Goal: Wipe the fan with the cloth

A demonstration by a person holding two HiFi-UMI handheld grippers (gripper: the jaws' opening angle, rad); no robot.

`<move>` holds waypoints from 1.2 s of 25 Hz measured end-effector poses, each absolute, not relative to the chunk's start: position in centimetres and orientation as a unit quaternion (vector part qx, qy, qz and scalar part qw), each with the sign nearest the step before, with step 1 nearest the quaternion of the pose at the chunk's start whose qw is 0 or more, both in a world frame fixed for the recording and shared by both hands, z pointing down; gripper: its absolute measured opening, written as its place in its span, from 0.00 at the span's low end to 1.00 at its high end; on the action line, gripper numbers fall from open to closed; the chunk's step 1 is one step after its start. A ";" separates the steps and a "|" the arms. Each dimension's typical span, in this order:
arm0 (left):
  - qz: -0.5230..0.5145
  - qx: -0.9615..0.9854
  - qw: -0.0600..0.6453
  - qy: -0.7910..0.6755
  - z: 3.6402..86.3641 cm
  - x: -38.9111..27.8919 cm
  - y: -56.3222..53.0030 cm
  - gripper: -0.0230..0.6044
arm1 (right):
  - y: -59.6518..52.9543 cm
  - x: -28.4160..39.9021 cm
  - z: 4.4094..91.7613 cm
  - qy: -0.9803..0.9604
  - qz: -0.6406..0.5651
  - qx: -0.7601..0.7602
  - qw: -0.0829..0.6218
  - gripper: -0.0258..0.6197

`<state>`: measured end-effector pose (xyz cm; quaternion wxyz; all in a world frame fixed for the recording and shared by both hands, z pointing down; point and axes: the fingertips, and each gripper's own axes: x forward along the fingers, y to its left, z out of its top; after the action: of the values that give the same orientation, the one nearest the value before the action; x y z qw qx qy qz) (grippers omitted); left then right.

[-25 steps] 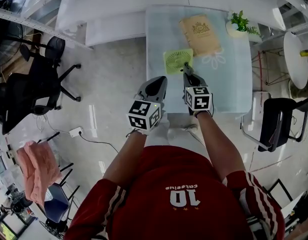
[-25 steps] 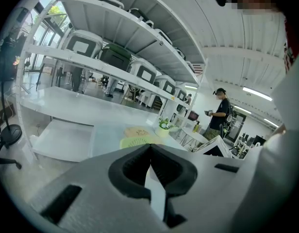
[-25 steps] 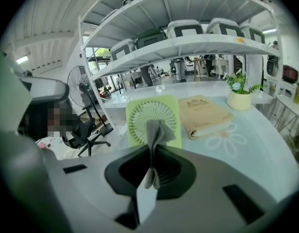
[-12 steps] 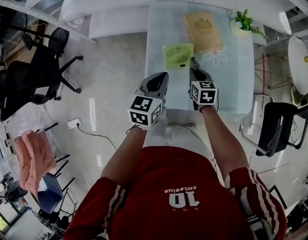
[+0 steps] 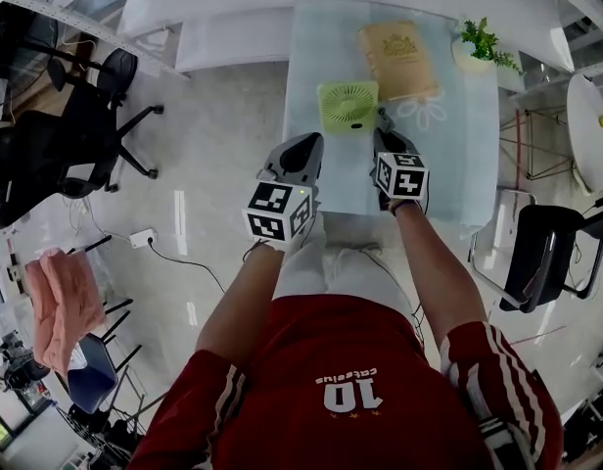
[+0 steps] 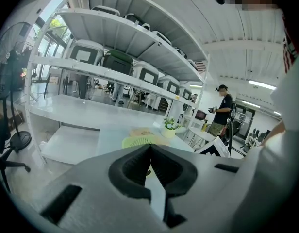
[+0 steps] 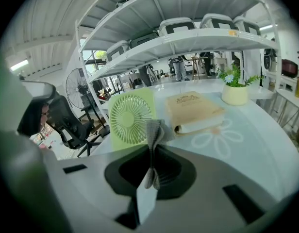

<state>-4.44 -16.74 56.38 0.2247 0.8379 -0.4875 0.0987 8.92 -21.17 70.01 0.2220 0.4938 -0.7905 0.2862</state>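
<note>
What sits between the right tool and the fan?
Only the grey cloth, pinched in the right tool and poking toward the fan; right gripper view shows it.

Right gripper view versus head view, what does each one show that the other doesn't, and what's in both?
Only the right gripper view shows the grey cloth pinched between the shut jaws of the right gripper, and the storage bins on the high shelf. Only the head view shows the person's red shirt and the pink towel off to the left. Both show the green square fan, the tan book, the small potted plant and the pale table.
</note>
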 end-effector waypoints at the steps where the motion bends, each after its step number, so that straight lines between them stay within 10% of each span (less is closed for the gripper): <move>1: 0.098 0.839 0.224 -0.487 56.3 -4.4 -16.9 0.04 | -21.3 8.9 70.1 -0.791 0.286 0.494 0.221 0.08; 30: 0.089 0.834 0.256 -0.480 57.6 -5.5 -16.3 0.04 | -21.8 6.8 71.4 -0.786 0.292 0.501 0.216 0.08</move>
<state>-5.47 -16.30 57.56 0.2564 0.8340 -0.4804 0.0889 6.82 -21.82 71.39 0.2157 0.5007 -0.7860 0.2915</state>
